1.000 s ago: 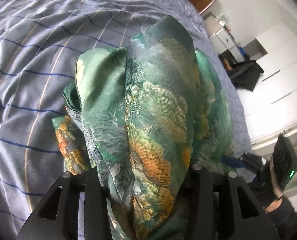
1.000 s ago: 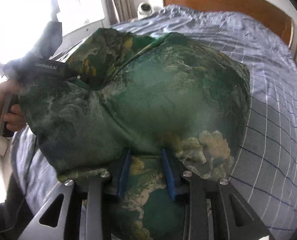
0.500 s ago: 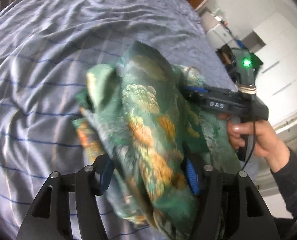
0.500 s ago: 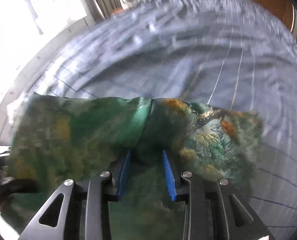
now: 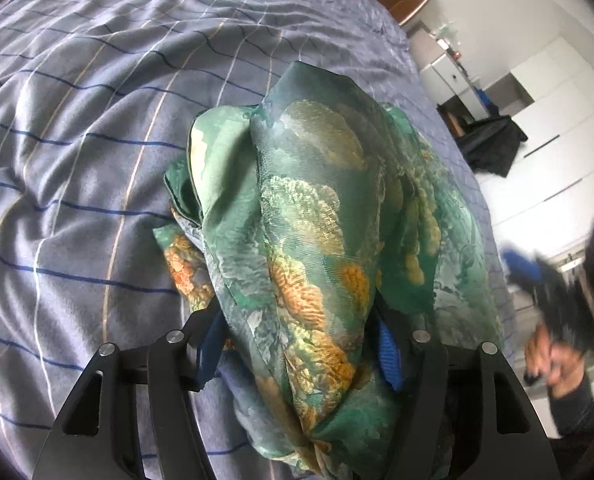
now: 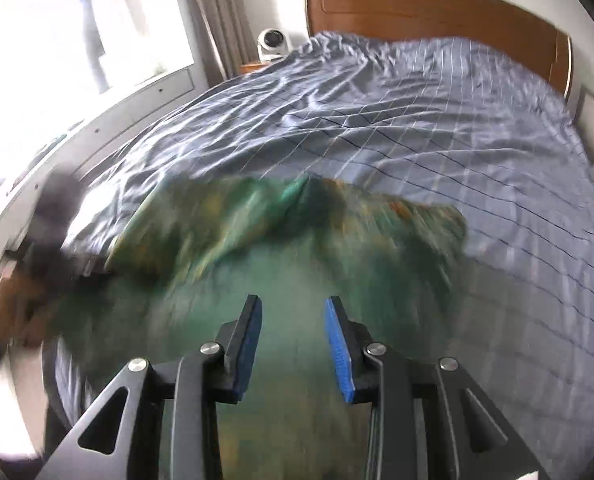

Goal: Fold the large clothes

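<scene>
A green silky garment [image 5: 321,240] with orange and pale floral print lies bunched on the bed. In the left wrist view it drapes between my left gripper's fingers [image 5: 297,344], which stand wide with the cloth between the blue pads. In the right wrist view the garment [image 6: 297,248] is blurred and spread below my right gripper [image 6: 293,316], whose blue pads are apart with nothing between them. The right gripper also shows blurred at the right edge of the left wrist view [image 5: 557,280]. The left gripper is a dark blur at the left of the right wrist view [image 6: 53,220].
The bed has a grey-blue checked cover [image 5: 97,120], also seen in the right wrist view [image 6: 417,120], and a wooden headboard [image 6: 417,4]. A window [image 6: 77,40] and a small white fan [image 6: 273,42] are at the left. White cupboards [image 5: 557,92] and dark clothing [image 5: 493,144] stand beyond the bed.
My right gripper has opened and let go of the garment, then pulled back to the right. The garment has dropped lower onto the bed. My left gripper still has cloth between its fingers.
</scene>
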A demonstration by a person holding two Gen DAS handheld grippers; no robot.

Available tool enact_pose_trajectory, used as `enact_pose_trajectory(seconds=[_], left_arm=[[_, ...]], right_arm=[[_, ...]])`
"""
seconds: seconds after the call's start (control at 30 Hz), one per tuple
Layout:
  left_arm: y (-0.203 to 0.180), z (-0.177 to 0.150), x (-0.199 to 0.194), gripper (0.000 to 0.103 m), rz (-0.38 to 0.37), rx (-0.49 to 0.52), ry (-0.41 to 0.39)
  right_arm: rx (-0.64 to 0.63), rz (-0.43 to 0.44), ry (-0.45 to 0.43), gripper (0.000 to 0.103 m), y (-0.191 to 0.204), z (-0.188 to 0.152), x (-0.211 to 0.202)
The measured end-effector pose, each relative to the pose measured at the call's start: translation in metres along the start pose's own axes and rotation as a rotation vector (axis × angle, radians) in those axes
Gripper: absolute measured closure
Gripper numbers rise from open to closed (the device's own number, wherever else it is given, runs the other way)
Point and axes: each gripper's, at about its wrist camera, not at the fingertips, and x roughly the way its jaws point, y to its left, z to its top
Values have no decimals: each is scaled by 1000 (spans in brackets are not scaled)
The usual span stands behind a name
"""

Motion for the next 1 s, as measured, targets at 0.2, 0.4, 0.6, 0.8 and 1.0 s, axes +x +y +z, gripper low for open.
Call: enact_pose_trajectory(seconds=[0.2, 0.4, 0.6, 0.8, 1.0], left_arm=[[3, -4, 0, 36, -3, 5, -5], [2, -11, 3, 33, 15, 19, -6], [4, -13, 12, 31, 23, -1, -16], [-5, -16, 3, 31, 60, -28, -29], [-40, -31, -54, 23, 119, 23, -150]], right_arm=[[-25, -26, -2, 69, 28, -72, -36], [-27, -69, 93, 69, 30, -83, 5], [-58, -53, 111, 69, 28, -91, 33], [-98, -83, 89, 69, 35, -92, 35], [-51, -79, -71, 17, 34, -87, -30]])
